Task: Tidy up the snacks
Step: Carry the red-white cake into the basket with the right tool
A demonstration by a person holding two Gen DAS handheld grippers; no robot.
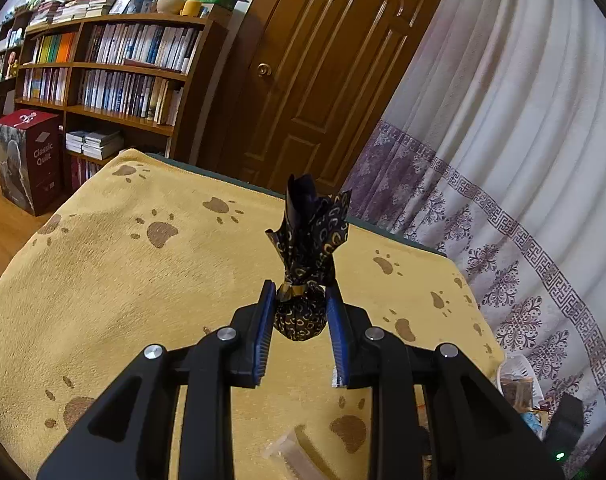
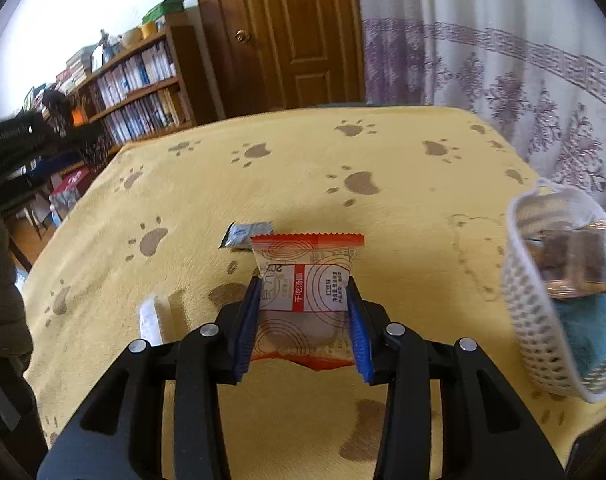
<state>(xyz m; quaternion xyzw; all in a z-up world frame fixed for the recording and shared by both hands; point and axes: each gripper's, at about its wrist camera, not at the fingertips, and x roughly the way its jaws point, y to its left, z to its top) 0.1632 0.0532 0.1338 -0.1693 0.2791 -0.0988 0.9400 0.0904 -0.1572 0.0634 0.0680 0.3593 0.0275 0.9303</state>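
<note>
My left gripper [image 1: 301,300] is shut on a dark blue foil-wrapped candy [image 1: 303,312] with gold marks, its twisted top standing upright above the yellow paw-print cloth [image 1: 143,280]. My right gripper [image 2: 305,300] is shut on a clear snack packet with red edges [image 2: 307,292], held above the cloth. A white mesh basket [image 2: 531,320] holding several snacks stands to the right in the right wrist view. Its rim also shows at the lower right of the left wrist view [image 1: 519,372].
A small grey-blue packet [image 2: 245,235] and a white wrapped snack [image 2: 153,316] lie on the cloth [image 2: 383,152]. A clear wrapped snack [image 1: 291,452] lies below my left gripper. A bookshelf [image 1: 115,72], a door [image 1: 323,72] and a curtain [image 1: 523,140] stand behind the table.
</note>
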